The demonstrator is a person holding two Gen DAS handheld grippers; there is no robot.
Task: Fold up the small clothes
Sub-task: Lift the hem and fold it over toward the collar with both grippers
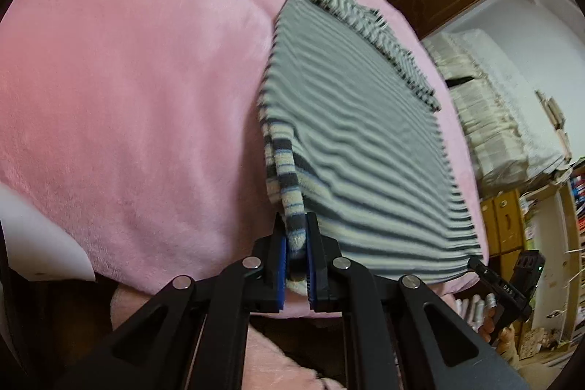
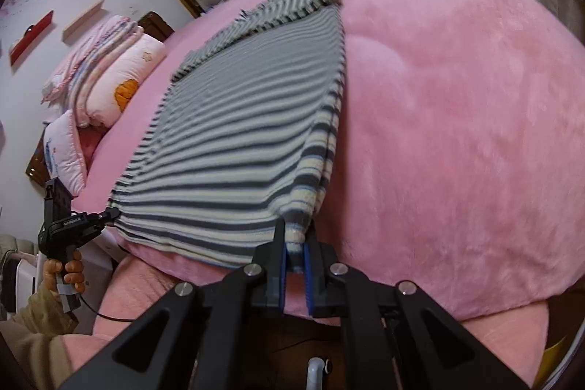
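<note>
Between the left claw's [image 1: 297, 236] blue pads: near corner of the striped garment [image 1: 351, 134], bunched into a narrow roll. Jaws closed to a thin gap, cloth filling it.

Between the right claw's [image 2: 295, 236] pads: the other near corner of the garment [image 2: 256, 119], likewise bunched. Jaws closed on it, pads pressing.

Ahead of both claws: garment body, grey and cream stripes, running away from the claws over the pink blanket [image 1: 128, 90]. Near edge raised and stretched from claw to claw; far end resting on the blanket, with a rumpled, fringed part lying crooked at its far edge.

Beside the left claw, to its right: the right claw's tip at the opposite corner, a hand below it on the handle.

Beside the right claw, to its left: the left claw's tip on its corner, hand and sleeve under it. Further left: pillows and folded quilts.

Stage, judged: both corners taken, near edge ready to be carried toward the far end for a fold.

Risks, judged:
- Slip. Each hold is on a small roll of knit; a sharp pull could draw a corner out.
- Layers parting. Several layers show at the edge near each claw; if a claw holds only the upper ones, the lower will stay behind and spoil the fold.
- Skew. Unequal travel of the two claws would lay the edge crooked.
- Drag. Soft blanket pile may hold the far end and bunch it further.
</note>
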